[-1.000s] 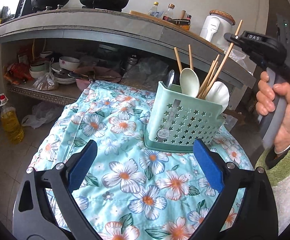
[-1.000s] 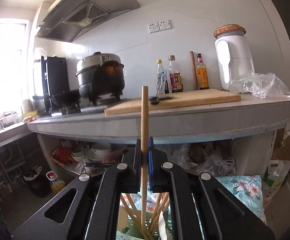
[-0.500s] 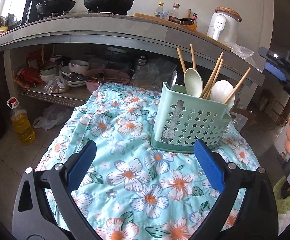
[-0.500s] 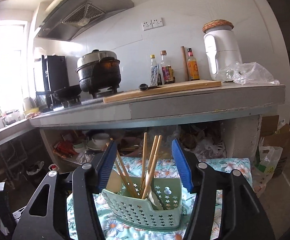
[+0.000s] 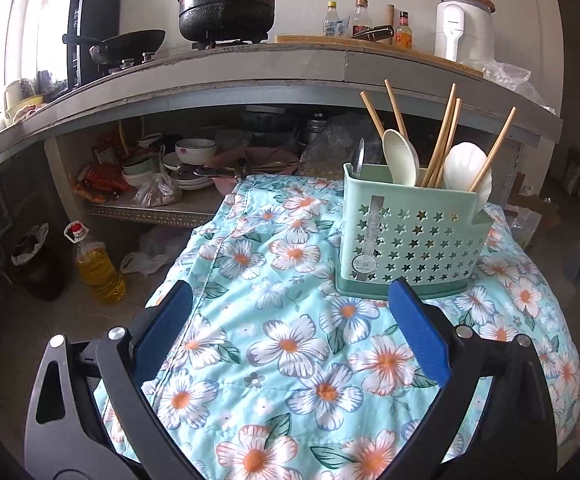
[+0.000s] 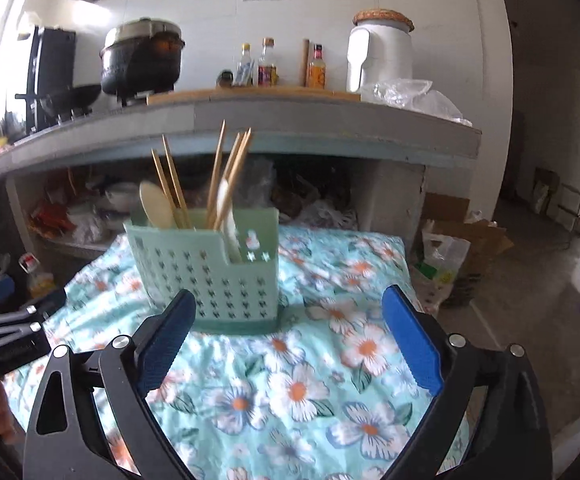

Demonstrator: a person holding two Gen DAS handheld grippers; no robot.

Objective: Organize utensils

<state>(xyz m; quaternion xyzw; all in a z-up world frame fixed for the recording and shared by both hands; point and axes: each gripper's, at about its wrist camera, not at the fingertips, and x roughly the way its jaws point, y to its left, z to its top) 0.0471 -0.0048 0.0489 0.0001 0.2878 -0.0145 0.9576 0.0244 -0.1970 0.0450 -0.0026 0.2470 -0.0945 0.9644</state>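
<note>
Six chopsticks [image 5: 443,132] and three spoons [image 5: 401,157] stand in the green basket [image 5: 409,240] on the flowered cloth [image 5: 290,344]. The right gripper [image 6: 286,332], earlier pinching a chopstick, is opening, empty; the left gripper [image 5: 290,328] gapes empty.

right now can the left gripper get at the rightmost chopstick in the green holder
Probably yes: the left gripper is open and empty, the chopstick leans clear above the holder, and only bare floral cloth lies between.

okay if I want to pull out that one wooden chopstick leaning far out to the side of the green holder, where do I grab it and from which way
Grip the leaning wooden chopstick on its bare upper shaft, well above the rim of the mint-green star-perforated plastic holder. Come from above on its outer side: it tilts away from the other chopsticks, so that side looks free, and the white spoon crowds its lower part.
</note>
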